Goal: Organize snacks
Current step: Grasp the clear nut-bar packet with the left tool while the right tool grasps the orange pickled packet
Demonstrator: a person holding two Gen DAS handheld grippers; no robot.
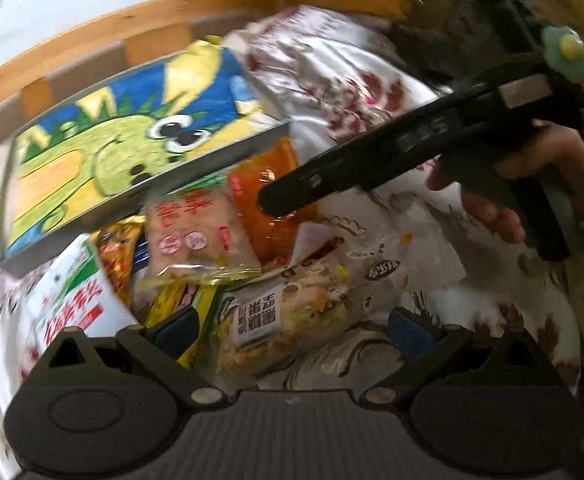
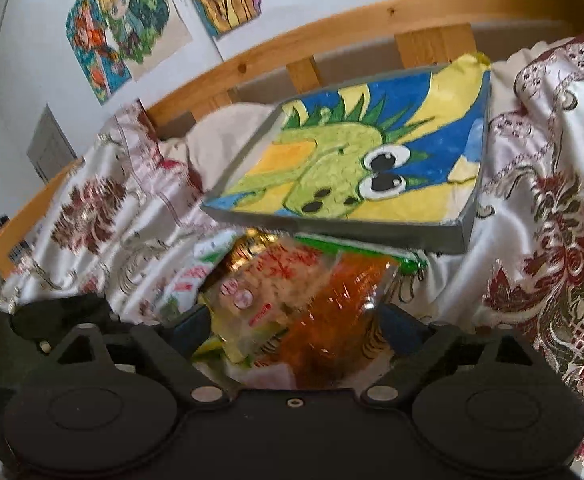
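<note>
Orange crinkly plastic snack packet [image 2: 324, 320], below the dinosaur-painted grey box [image 2: 352, 168], lies between the wide-open, empty right gripper [image 2: 296, 328] fingers; close them gently.

Soft daylight, motion blur, fisheye-warped edges.

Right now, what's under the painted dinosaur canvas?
Under the grey-edged dinosaur canvas, snack packets poke out: a pale packet with red print, an orange clear-wrapped one and a green edge. Whatever lies further beneath is covered.

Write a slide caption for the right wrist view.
Open right tool over snack packets below a dinosaur box.
</note>
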